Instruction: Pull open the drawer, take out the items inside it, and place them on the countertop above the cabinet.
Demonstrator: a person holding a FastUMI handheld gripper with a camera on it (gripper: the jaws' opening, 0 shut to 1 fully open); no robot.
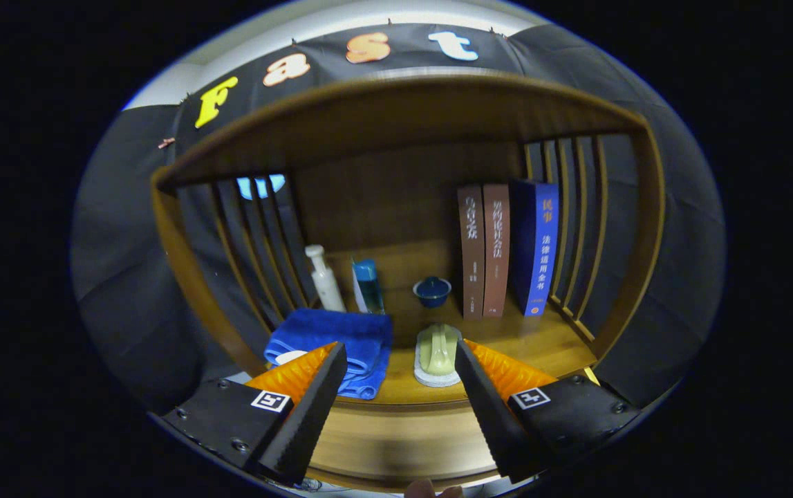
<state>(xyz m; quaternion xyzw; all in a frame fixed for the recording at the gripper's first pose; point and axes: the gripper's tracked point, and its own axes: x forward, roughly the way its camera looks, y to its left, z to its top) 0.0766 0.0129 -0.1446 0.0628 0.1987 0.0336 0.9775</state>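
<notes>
Gripper (396,360): fingers spread, empty, lower centre. Risk: knocking pale green handled scrubber (437,351) or folded blue towel (341,339) off wooden countertop (548,339).

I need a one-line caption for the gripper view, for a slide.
Open gripper facing the cabinet countertop, with folded blue towel, scrub brush, bottles and three books beyond the jaws.

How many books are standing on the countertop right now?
3. Two brown books stand side by side beyond the open gripper, with the blue book touching them on the slatted-side end. None looks hidden.
</notes>
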